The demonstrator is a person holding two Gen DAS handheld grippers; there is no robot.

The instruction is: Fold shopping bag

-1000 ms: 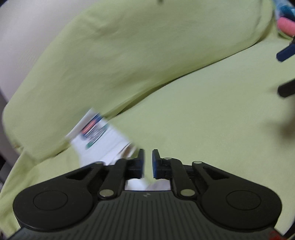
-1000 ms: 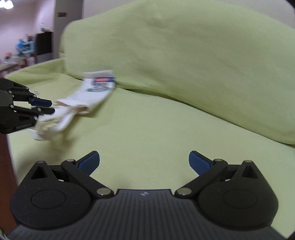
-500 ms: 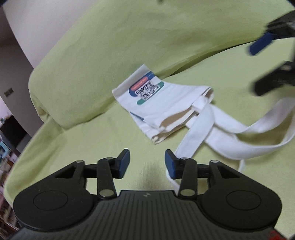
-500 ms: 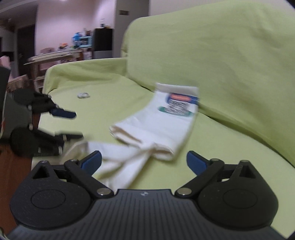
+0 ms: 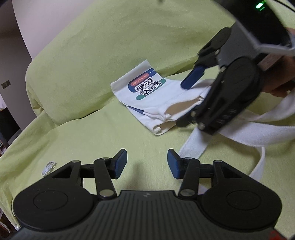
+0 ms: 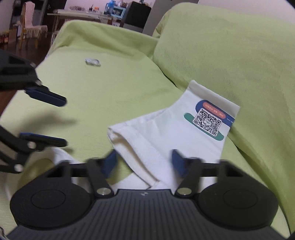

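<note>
Covering almost everything you see is a lime-green sofa cover (image 5: pixel 92 129), stretched over the seat and the back cushion (image 6: pixel 230 51). In the upper left of the right wrist view the room opens out: a long table (image 6: pixel 79 15) with clutter on it, a chair (image 6: pixel 27 20) with a striped throw, and a dark cabinet (image 6: pixel 138 14). A small crumpled white scrap (image 6: pixel 92 62) lies on the seat, well apart from the bag.

Your shopping bag (image 5: pixel 153 96) lies folded on the seat, its far edge against the foot of the back cushion, QR code print (image 5: pixel 147 85) facing up. Its white straps (image 5: pixel 258 129) trail toward the right edge of the left wrist view.

Your left gripper (image 5: pixel 147 164) hangs over bare seat, jaws parted and empty. Your right gripper (image 6: pixel 143 162) sits low over the bag's near end, jaws apart with the cloth between them but not pinched.

A second ago your left gripper was clamped on the bag; it has let go. The right one has moved from the frame's upper right edge half a second ago to directly above the bag.
</note>
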